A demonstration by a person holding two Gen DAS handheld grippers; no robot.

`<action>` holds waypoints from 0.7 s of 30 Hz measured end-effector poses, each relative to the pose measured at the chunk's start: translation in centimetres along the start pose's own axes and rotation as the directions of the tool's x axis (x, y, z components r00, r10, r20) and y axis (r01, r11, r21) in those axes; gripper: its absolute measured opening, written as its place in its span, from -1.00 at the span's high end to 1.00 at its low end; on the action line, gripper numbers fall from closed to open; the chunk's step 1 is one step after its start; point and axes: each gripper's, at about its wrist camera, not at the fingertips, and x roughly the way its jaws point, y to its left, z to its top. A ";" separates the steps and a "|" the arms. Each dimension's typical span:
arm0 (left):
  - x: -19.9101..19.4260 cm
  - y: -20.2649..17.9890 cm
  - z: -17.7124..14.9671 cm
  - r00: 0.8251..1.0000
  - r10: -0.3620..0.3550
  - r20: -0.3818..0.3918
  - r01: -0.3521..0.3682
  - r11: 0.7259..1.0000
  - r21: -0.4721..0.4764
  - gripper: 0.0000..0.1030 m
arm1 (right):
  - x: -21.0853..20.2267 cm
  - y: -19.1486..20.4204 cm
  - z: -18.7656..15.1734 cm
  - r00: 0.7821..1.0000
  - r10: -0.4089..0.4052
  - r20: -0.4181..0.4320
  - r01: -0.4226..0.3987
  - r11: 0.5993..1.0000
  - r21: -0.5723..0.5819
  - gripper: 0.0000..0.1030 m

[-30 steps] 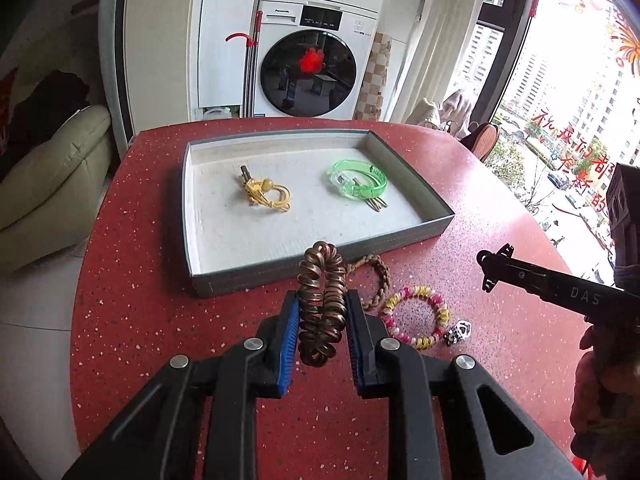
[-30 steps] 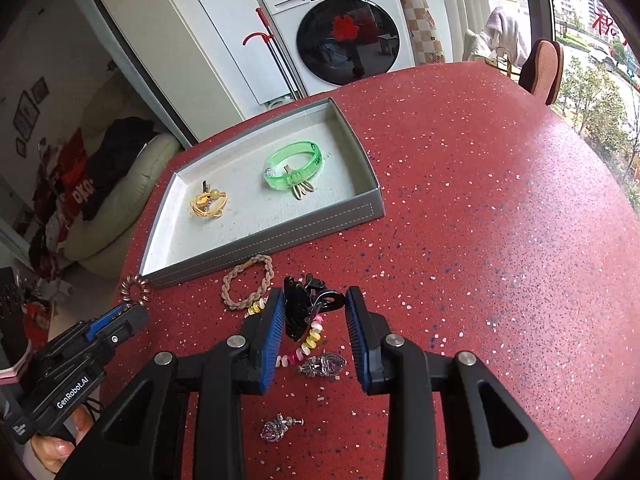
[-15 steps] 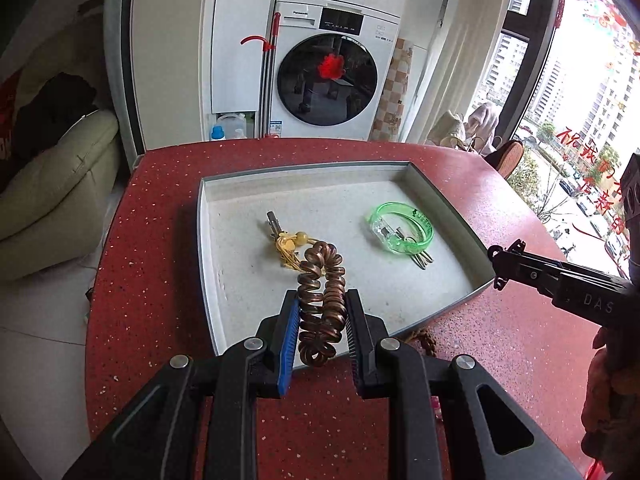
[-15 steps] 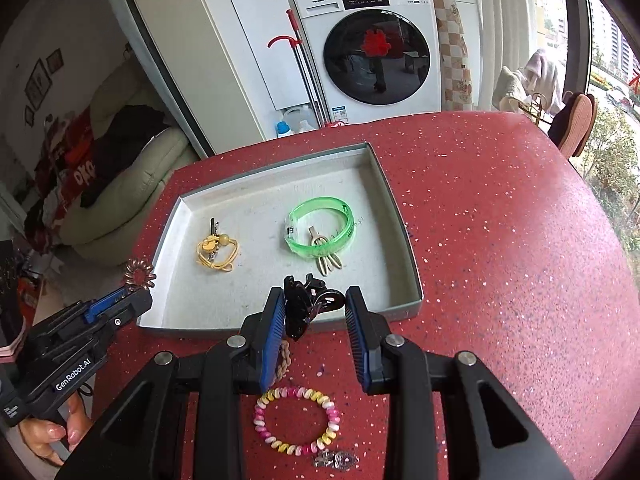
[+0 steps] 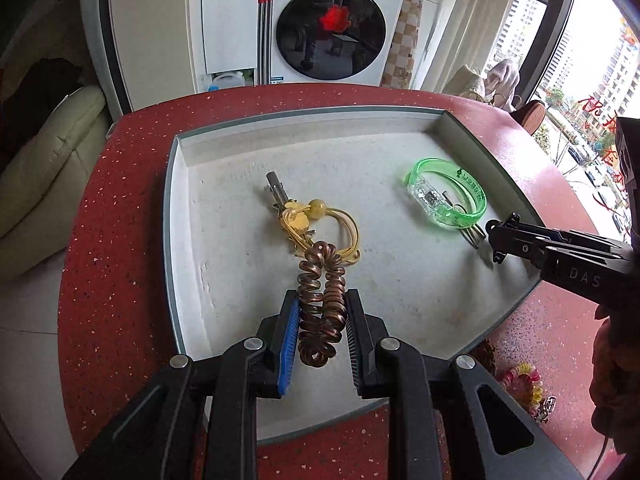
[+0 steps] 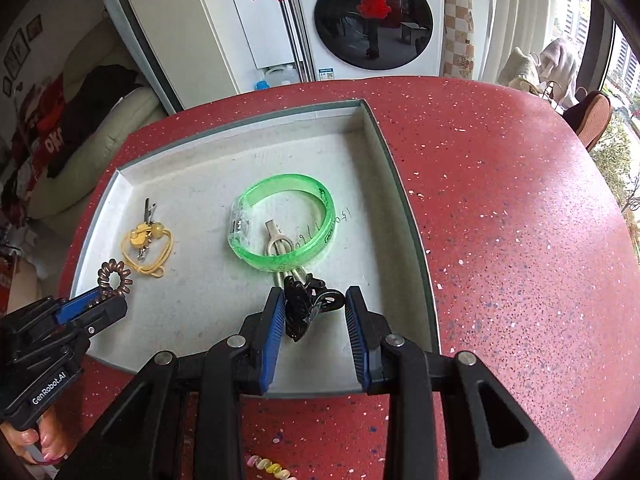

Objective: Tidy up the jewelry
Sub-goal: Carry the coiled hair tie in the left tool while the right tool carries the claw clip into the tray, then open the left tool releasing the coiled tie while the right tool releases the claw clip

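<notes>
My left gripper [image 5: 321, 322] is shut on a copper spiral hair tie [image 5: 321, 292] and holds it above the grey tray [image 5: 304, 116], near a yellow hair tie with a clip [image 5: 316, 224]. A green bangle [image 5: 446, 192] lies in the tray at the right, over a metal clip. My right gripper [image 6: 316, 320] holds a black hair clip [image 6: 306, 306] over the tray's near right part; the clip sits against the left pad, with a gap to the right pad. The left gripper with the spiral tie [image 6: 114, 278] shows in the right wrist view.
The tray stands on a red speckled round table [image 6: 520, 220]. A braided bracelet [image 5: 486, 354] and a pastel bead bracelet [image 5: 524, 380] lie on the table near the tray's front. A washing machine [image 5: 332, 20] and a sofa [image 5: 44, 168] are beyond the table.
Both grippers moved forward from the loose jewelry on the table to above the tray, each carrying its item. The right jaws look wider apart now.
</notes>
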 end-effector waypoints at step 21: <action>1.2 0.0 0.6 0.994 0.088 0.068 -0.091 0.995 0.042 -0.51 | 1.6 1.7 0.3 0.999 -0.043 0.030 0.045 0.996 -0.076 -0.27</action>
